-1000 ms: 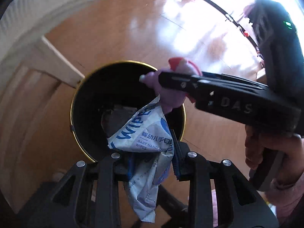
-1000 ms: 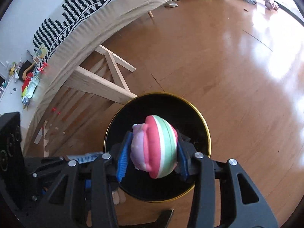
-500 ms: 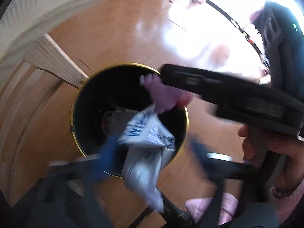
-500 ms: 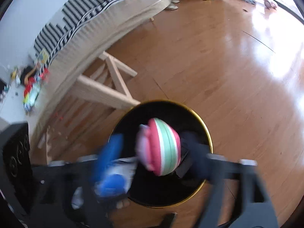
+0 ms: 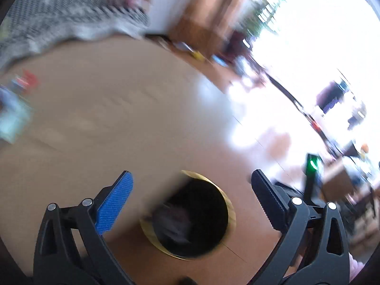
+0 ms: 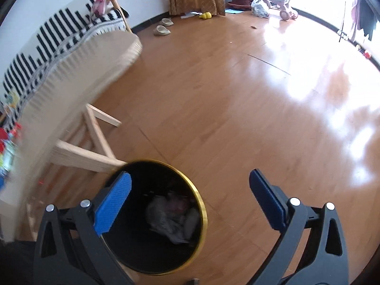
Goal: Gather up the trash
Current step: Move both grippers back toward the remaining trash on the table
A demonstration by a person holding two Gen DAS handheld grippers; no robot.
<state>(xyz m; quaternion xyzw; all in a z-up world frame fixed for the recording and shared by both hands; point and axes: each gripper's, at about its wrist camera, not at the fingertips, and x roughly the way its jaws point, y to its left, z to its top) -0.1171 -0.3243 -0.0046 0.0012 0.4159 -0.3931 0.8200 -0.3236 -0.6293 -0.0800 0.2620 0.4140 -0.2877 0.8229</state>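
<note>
Both grippers are seen empty: the left gripper point(image 5: 191, 190) and the right gripper point(image 6: 190, 190) have just been opening, the jaws now stand wide, and nothing is between them. The trash point(image 6: 172, 216), a grey crumpled heap with something pinkish in it, is found at the bottom of the black bin point(image 6: 200, 204) with the gold rim, at about 6 o'clock in both wrist views. This drop is judged complete. On the wooden floor point(image 6: 225, 109), slippers point(image 6: 162, 27) and a yellow item point(image 6: 206, 15) are seen at 12 o'clock, and a bag point(image 6: 260, 7) at 1 o'clock; whether any is trash cannot be told.
</note>
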